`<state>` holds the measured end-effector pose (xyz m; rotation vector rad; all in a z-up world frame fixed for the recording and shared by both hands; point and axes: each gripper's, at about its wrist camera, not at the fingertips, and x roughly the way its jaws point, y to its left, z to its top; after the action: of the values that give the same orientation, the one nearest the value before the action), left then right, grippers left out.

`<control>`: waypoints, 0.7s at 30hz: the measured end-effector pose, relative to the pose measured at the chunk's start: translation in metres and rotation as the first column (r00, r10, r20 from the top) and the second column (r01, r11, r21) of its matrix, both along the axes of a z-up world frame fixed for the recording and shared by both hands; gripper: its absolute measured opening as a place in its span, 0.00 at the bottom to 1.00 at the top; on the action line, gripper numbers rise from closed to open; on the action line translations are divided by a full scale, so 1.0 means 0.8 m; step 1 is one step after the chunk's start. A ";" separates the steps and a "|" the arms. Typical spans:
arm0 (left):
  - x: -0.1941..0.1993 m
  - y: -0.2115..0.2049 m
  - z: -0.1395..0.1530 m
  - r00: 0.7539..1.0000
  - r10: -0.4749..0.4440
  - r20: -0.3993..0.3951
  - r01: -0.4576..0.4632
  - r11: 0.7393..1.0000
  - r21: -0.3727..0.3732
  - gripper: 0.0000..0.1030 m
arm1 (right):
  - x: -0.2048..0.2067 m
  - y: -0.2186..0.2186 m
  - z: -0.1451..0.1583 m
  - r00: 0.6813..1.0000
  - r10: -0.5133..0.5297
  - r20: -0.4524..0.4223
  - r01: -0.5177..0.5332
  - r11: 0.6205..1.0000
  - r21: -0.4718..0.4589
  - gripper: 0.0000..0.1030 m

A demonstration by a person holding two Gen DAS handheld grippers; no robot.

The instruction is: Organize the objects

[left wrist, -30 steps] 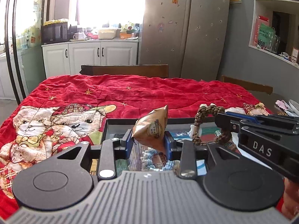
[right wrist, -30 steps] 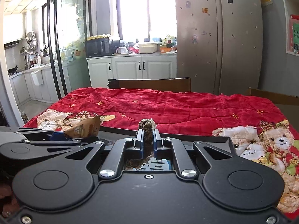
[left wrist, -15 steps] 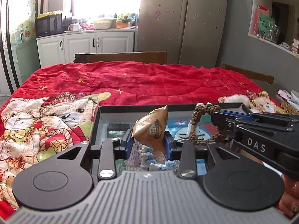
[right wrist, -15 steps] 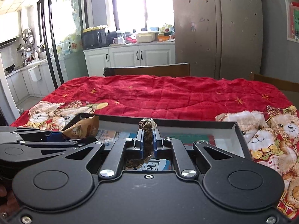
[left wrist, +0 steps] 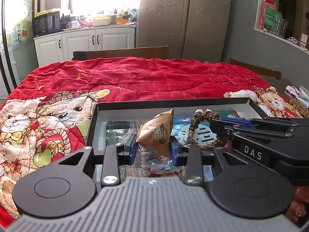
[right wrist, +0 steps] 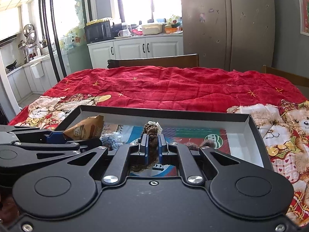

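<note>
Snack packet (left wrist: pixel 155 135) pinched inside left gripper (left wrist: pixel 154 147).

Red quilted teddy-bear cloth (left wrist: pixel 146 77) over surface; wooden chair back (right wrist: pixel 154 60) at far edge. Beyond: white cabinets (left wrist: pixel 85 42), black microwave (right wrist: pixel 98 31), steel fridge (left wrist: pixel 185 19).
</note>
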<state>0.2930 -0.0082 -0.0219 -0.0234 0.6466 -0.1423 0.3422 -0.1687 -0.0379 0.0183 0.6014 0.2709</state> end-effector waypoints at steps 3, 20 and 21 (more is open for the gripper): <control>0.001 -0.001 -0.002 1.000 -0.001 -0.006 0.001 1.000 0.004 0.38 | 0.001 0.000 -0.003 1.000 0.000 -0.009 0.000 1.000 0.000 0.09; 0.006 -0.001 -0.008 0.999 0.011 -0.036 -0.010 1.000 0.028 0.39 | 0.009 -0.001 -0.013 0.998 -0.013 -0.061 0.012 1.000 -0.017 0.10; 0.006 -0.001 -0.008 0.999 0.011 -0.037 -0.010 1.000 0.029 0.40 | 0.009 -0.001 -0.014 0.998 -0.013 -0.064 0.012 1.000 -0.020 0.10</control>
<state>0.2981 -0.0090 -0.0286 -0.0019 0.6855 -0.1226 0.3497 -0.1696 -0.0492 0.0122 0.6675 0.2527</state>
